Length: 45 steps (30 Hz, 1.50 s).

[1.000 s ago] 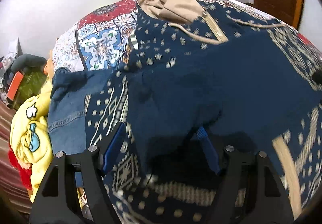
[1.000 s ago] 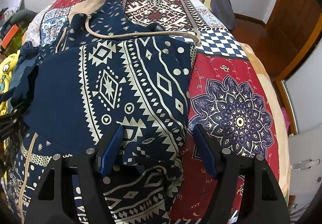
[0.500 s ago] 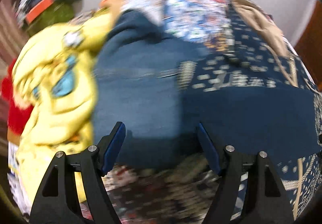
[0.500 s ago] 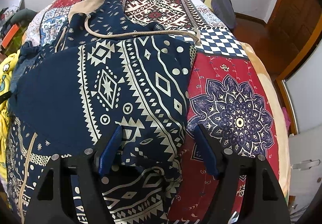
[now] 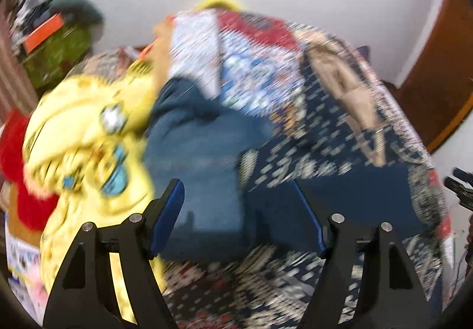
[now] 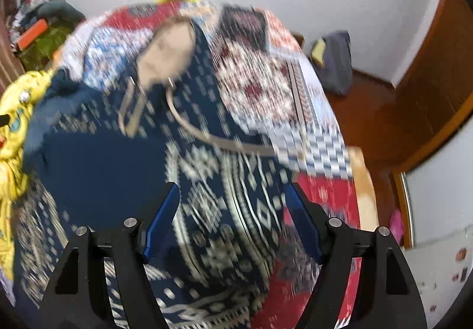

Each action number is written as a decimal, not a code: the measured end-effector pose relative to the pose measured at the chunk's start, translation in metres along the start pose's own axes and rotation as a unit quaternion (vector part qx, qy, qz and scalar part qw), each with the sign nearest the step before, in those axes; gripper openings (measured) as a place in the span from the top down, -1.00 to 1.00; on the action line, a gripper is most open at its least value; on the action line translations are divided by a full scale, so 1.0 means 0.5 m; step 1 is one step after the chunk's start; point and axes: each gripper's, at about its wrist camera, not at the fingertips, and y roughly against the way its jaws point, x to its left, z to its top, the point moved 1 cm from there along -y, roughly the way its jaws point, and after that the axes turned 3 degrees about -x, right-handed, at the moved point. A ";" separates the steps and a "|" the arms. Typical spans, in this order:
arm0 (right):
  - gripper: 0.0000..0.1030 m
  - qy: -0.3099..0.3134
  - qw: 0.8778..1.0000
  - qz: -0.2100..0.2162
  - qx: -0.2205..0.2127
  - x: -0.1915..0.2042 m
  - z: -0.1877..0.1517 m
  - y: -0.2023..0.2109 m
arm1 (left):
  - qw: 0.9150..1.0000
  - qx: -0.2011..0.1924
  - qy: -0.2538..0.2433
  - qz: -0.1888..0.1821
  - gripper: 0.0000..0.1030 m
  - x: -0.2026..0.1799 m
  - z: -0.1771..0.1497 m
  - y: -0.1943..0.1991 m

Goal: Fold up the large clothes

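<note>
A large navy hooded garment with cream tribal patterns (image 6: pixel 207 169) lies spread on the bed, its tan-lined hood (image 6: pixel 165 53) toward the far end. It also shows in the left wrist view (image 5: pixel 340 157). My right gripper (image 6: pixel 232 204) is open and empty above the garment's patterned right part. My left gripper (image 5: pixel 238 201) is open and empty above the garment's left edge and a blue denim piece (image 5: pixel 195 151). Both views are motion-blurred.
A patchwork bedspread (image 6: pixel 260 86) covers the bed. A yellow cartoon garment (image 5: pixel 88 151) and a red one (image 5: pixel 17 157) lie at the bed's left. Cluttered shelves (image 5: pixel 50 33) stand far left. A wooden door (image 6: pixel 437 92) and a dark bag (image 6: pixel 334 62) are at right.
Both grippers have tilted up and pulled back from the garment. The left one let go of the navy fabric and swung left toward the denim and yellow clothes.
</note>
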 end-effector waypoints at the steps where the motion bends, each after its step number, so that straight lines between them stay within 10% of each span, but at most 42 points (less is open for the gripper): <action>1: -0.37 0.002 1.000 0.006 -0.010 0.007 0.022 0.003 | 1.000 -0.005 -0.007 -0.009 -0.41 -0.019 0.020 -0.001; 9: -0.37 0.008 0.999 0.033 -0.029 0.058 0.138 -0.067 | 0.997 -0.008 -0.034 -0.074 -0.41 -0.163 0.131 -0.088; 25: -0.37 -0.118 0.985 0.083 0.092 0.034 0.235 -0.401 | 0.987 0.094 0.066 -0.116 -0.41 -0.226 0.191 -0.439; 30: 0.05 -0.122 0.981 0.110 0.106 0.040 0.222 -0.435 | 0.980 0.121 0.102 -0.117 -0.38 -0.212 0.173 -0.513; 32: 0.45 -0.129 0.977 0.138 0.096 0.047 0.212 -0.424 | 0.983 0.112 0.093 -0.114 -0.22 -0.214 0.166 -0.511; 36: 0.76 -0.100 0.983 0.132 0.077 0.067 0.203 -0.377 | 0.984 0.111 0.060 -0.126 0.76 -0.234 0.158 -0.479; 45: 0.80 -0.047 0.987 0.156 -0.002 0.074 0.166 -0.128 | 0.991 0.033 -0.041 -0.121 0.80 -0.267 0.161 -0.248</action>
